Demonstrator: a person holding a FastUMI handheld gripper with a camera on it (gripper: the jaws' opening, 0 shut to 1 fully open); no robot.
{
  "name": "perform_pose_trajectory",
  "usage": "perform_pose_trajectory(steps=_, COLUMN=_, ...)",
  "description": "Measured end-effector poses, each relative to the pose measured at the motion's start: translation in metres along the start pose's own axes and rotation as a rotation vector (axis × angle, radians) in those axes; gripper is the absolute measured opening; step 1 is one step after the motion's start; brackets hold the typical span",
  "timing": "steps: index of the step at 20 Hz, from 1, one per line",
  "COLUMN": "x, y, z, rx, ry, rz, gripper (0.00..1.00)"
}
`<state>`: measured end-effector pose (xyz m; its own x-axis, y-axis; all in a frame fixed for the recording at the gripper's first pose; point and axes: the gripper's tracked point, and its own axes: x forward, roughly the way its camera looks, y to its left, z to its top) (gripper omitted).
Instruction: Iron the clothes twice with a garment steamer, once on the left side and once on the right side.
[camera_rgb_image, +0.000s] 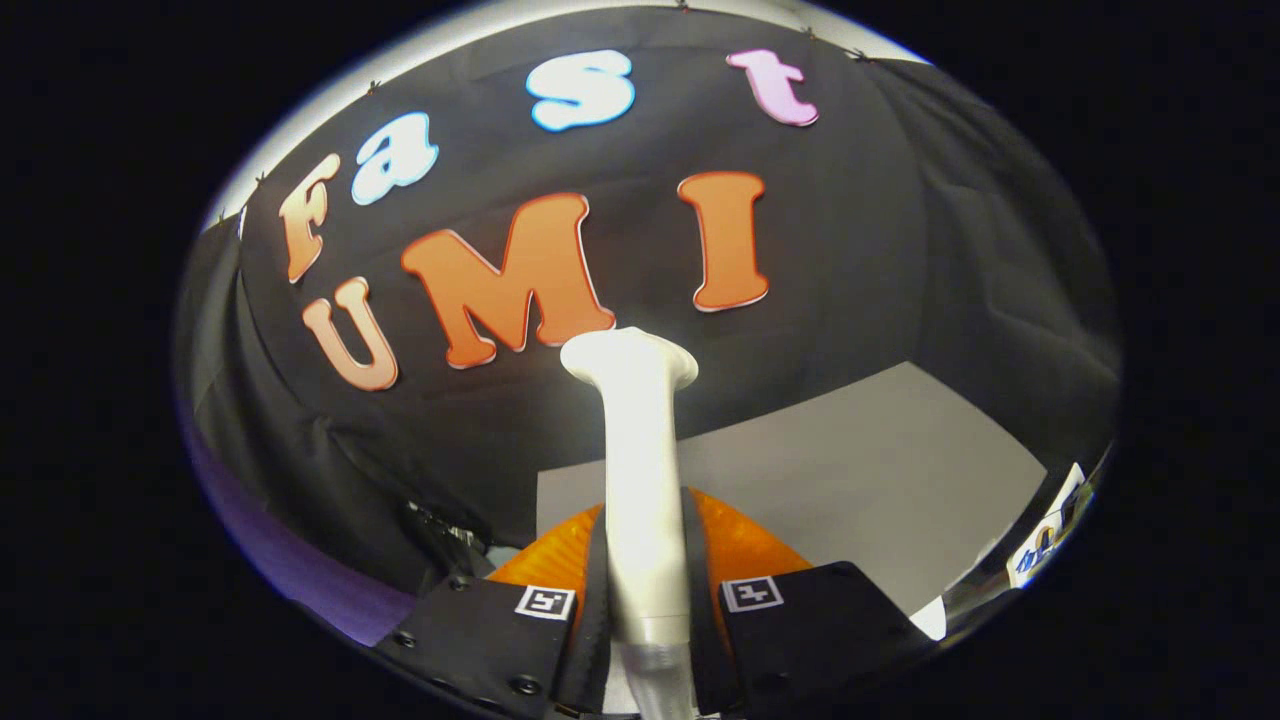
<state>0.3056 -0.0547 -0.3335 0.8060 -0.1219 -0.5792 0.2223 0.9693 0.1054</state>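
Observation:
A white garment steamer (640, 470) stands upright between my fingers, its flared head (628, 358) rising well beyond the fingertips toward the black cloth wall. My gripper (645, 580) is shut on the steamer's handle, with both fingers (598, 590) pressing on its sides. The steamer's lower end runs down out of sight between the fingers. The gripper is tilted, so the scene leans.
A grey tabletop (860, 470) lies beyond and to the right of the fingers, ending at the black cloth wall (900, 250). A small white label with markings (1045, 540) sits at the table's far right corner. Black cloth folds (330, 470) hang to the left.

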Motion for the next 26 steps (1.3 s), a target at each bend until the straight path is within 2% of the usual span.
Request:
perform_pose_trajectory(steps=6, x=-0.118, y=-0.004, z=0.026, rx=0.068, ry=-0.236, rz=-0.092, gripper=0.40)
perform_pose_trajectory(steps=14, x=-0.261, y=0.042, z=-0.004, rx=0.111, ry=-0.461, rz=-0.164, gripper=0.40)
perform_pose_trajectory(steps=18, x=-0.320, y=0.081, z=-0.006, rx=0.082, ry=-0.554, rz=-0.160, gripper=0.40)
perform_pose_trajectory(steps=21, x=-0.350, y=0.120, z=-0.012, rx=0.058, ry=-0.591, rz=-0.122, gripper=0.40)
perform_pose_trajectory(steps=26, x=-0.363, y=0.171, z=-0.030, rx=0.037, ry=-0.605, rz=-0.067, gripper=0.40)
